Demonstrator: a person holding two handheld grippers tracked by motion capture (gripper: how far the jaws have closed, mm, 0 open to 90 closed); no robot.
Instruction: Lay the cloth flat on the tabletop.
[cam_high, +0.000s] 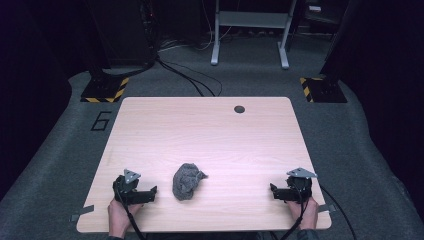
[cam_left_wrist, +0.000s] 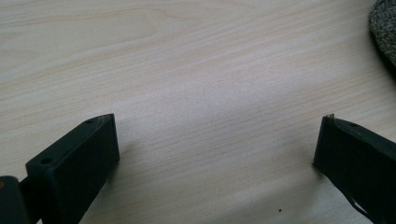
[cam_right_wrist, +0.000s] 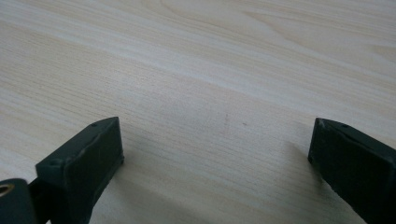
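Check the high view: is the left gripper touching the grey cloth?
No. The left gripper rests apart from the grey cloth, with bare table between them.

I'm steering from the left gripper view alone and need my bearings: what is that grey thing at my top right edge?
Observer: A crumpled grey cloth, lying between the two grippers on the table.
Operator: Is the other gripper near it?
Observer: No, the right gripper rests near the table's right edge, apart from the cloth.
Operator: Are its jaws open?
Observer: Yes, wide open over bare wood, like the left gripper.
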